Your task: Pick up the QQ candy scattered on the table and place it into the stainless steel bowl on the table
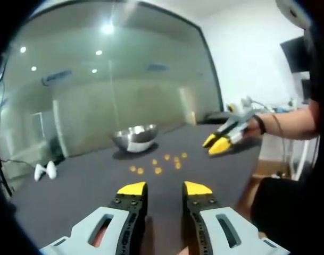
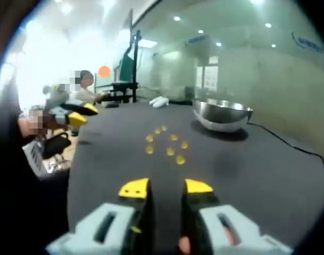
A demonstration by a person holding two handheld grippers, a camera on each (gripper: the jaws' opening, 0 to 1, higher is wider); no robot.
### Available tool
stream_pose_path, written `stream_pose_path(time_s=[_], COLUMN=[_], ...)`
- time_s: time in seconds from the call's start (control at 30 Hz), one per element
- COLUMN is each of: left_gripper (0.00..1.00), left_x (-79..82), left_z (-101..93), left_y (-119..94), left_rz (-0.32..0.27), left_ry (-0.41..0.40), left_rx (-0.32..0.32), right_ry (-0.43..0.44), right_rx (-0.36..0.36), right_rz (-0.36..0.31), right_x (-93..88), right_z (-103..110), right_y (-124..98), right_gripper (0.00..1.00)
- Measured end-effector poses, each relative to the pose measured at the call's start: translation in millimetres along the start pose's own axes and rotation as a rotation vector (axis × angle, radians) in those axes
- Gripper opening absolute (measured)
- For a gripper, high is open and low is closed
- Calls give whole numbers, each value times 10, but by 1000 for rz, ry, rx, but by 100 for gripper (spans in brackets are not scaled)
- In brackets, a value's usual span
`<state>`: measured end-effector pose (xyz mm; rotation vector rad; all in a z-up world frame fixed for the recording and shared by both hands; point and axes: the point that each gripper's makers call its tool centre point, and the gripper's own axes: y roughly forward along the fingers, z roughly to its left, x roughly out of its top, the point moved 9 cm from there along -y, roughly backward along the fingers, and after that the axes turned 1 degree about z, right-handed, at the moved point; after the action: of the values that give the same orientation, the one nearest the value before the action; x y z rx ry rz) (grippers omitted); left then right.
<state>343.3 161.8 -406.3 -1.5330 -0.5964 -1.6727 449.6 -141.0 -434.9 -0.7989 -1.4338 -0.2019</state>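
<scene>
Left tool [image 1: 165, 189]: held low over the near edge of the table [image 1: 87, 180], pointing across it; its two yellow-tipped jaws stand apart with nothing between them. Right tool [image 2: 165, 187]: same attitude from the opposite side, jaws parted and empty.

In the left gripper view the right tool [image 1: 217, 143] enters from the right, carried by a hand [image 1: 253, 126] on an extended forearm, angled down toward the table, clear of the surface.

The table surface is dark grey and matte. The QQ candy [image 1: 158, 170] [image 2: 170, 151] consists of small, rounded, yellow-orange pieces lying loose in a scattered cluster near the table centre, between the two tools. The stainless steel bowl [image 1: 135, 136] [image 2: 221, 115] is round, polished and reflective; it stands upright just beyond the candy, apart from it.
</scene>
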Motion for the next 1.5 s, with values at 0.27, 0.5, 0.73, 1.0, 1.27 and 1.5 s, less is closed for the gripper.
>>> stream_pose_path(time_s=[0.27, 0.5, 0.73, 1.0, 1.27, 1.5], left_gripper=[28, 28, 28, 28, 28, 28], left_x=[4, -32, -51, -57, -63, -52], left_z=[34, 98, 163, 185, 182, 171], left_y=[-83, -192, -255, -265, -251, -242], left_rz=[-2, 4, 6, 3, 9, 9], left_ry=[2, -9, -16, -19, -13, -8], left_rx=[19, 49, 74, 77, 76, 74], right_ry=[-11, -25, -13, -10, 0, 6], right_rx=[23, 37, 47, 55, 39, 39], right_rz=[13, 36, 46, 35, 18, 14], right_x=[98, 134, 135, 131, 110, 108], right_z=[-90, -123, -131, -145, -185, -184], right_y=[328, 490, 616, 639, 635, 633], right_gripper=[25, 25, 25, 25, 10, 9])
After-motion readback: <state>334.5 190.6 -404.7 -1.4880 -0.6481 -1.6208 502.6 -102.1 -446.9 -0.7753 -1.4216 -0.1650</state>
